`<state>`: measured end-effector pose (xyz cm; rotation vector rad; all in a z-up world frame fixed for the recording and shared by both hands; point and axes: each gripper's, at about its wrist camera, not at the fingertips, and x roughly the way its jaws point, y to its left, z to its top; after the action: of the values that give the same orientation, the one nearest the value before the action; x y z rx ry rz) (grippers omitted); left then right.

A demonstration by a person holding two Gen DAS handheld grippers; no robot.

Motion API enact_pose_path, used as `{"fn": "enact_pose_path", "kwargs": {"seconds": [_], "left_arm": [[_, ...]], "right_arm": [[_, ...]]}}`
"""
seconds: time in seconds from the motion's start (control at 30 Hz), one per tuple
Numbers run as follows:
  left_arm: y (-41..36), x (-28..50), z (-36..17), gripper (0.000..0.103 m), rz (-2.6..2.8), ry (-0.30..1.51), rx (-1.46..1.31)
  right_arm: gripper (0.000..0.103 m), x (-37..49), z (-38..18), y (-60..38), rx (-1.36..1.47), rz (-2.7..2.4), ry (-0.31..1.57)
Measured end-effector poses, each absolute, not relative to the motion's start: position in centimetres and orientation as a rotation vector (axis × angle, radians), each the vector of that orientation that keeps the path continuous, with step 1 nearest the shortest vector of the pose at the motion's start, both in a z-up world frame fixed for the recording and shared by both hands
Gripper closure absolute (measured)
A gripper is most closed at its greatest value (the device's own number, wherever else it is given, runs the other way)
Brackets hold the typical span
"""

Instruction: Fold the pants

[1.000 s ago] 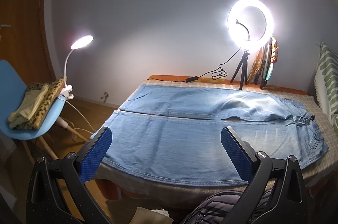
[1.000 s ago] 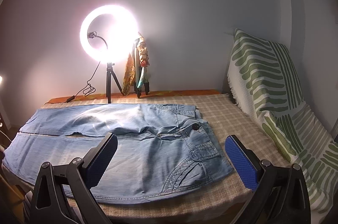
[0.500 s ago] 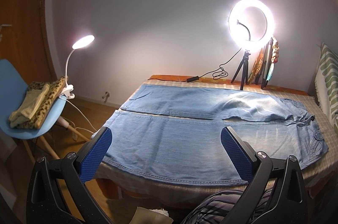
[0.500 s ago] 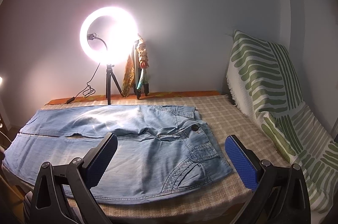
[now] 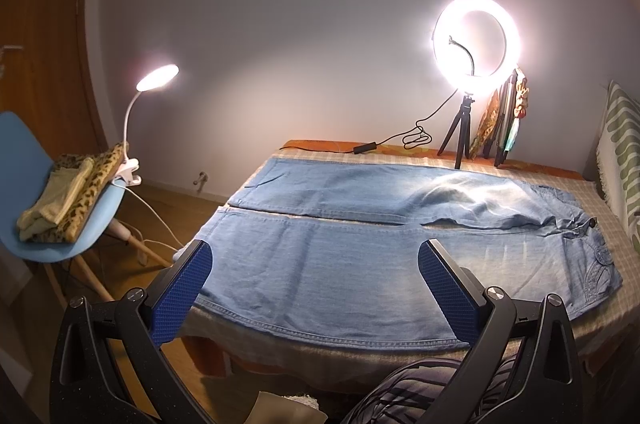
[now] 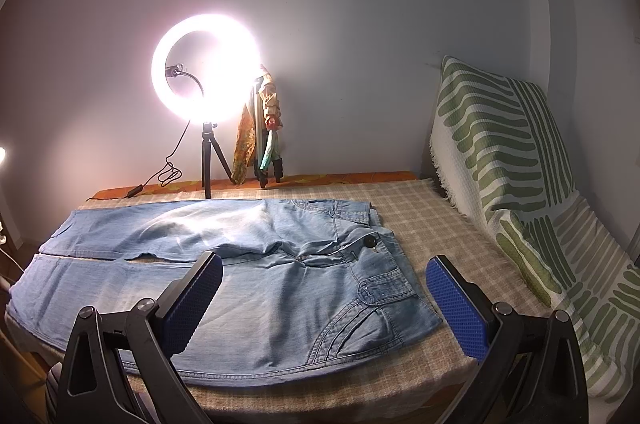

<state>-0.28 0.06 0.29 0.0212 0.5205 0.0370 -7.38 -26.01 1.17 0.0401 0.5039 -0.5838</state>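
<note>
Fold not started, judging by the layout. Jeans lie flat and full length on the bed, legs side by side with a thin gap, waist toward the right tongs, hems toward the left tongs. All folds left: probably leg over leg first, then lengthwise.

Left tongs spread wide, holding nothing, hovering above the near leg, close to the hem end. Right tongs also spread and empty, above the hip and pocket area.

Edges: near outseam runs right along the bed's front edge, just under both tongs, slightly overhanging at the hem end. Easy pinch points there. Waist corner sits just ahead of the right tongs' right finger.

Room: bare bed strip right of the right tongs up to the striped pillow. Beyond the far leg, ring light on a tripod with cable, near the far hem line; watch it when flipping. Left of the left tongs the bed ends; chair and lamp stand well apart.
</note>
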Motion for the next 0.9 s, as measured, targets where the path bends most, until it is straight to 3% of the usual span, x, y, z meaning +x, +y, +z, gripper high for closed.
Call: {"fn": "enact_pose_path", "kwargs": {"seconds": [0.9], "left_arm": [[0.71, -0.11, -0.12, 0.000, 0.048, 0.526, 0.027]], "right_arm": [[0.000, -7.39, 1.05, -26.09, 0.043, -0.582, 0.502]]}}
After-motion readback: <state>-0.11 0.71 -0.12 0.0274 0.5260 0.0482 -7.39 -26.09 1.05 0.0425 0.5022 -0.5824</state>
